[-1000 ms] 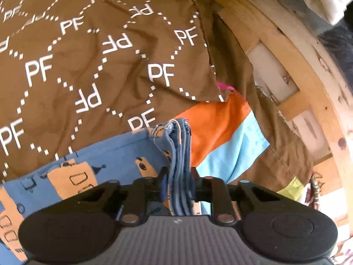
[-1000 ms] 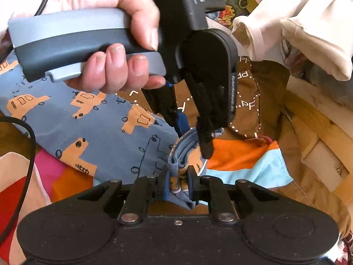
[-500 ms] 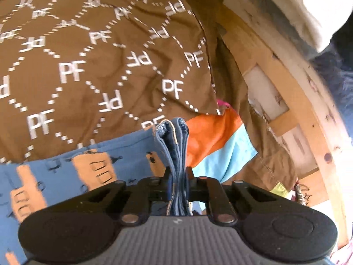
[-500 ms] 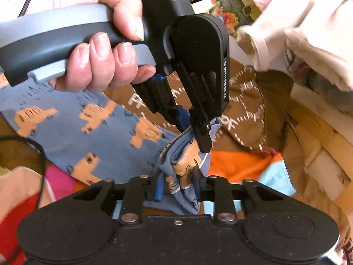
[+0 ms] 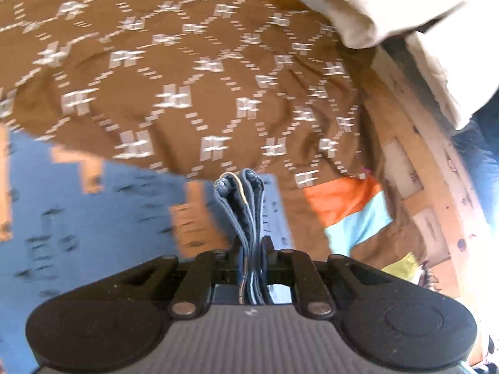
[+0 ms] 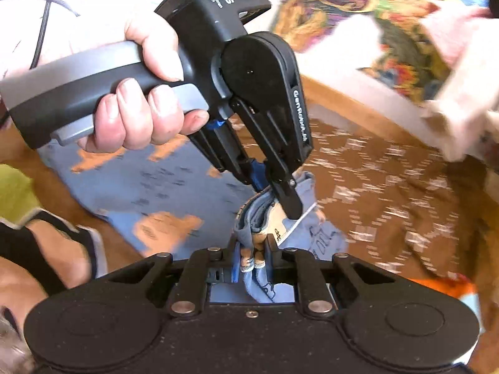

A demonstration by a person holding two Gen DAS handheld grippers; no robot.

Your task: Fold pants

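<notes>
The left gripper (image 5: 252, 251) has its jaws clamped on a bunched, several-layer edge of the blue pants (image 5: 93, 218), the folds standing up between the fingers. The right gripper (image 6: 253, 254) likewise has its jaws pinched on a gathered edge of the same pants (image 6: 174, 193), right beside the left gripper's (image 6: 274, 187) fingertips; the two grips sit nearly touching on the cloth. The left hand (image 6: 137, 118) wraps the grey handle of its tool above the fabric.

From the grips the pants, blue with orange printed figures, spread away to the left, lying flat on a brown cover (image 5: 187, 71) patterned with white dotted diamonds and letter marks. An orange and light-blue patch (image 5: 352, 208) of cloth lies just to the right of the pants, on the same cover. Beyond that runs a wooden frame (image 5: 414, 187) with pale inset panels. A cream folded cloth (image 5: 405, 9) rests at the upper right, over the frame's edge. In the right wrist view a colourful floral fabric (image 6: 374, 6) shows behind the brown cover, and a black cable (image 6: 46, 3) crosses the top left corner.
</notes>
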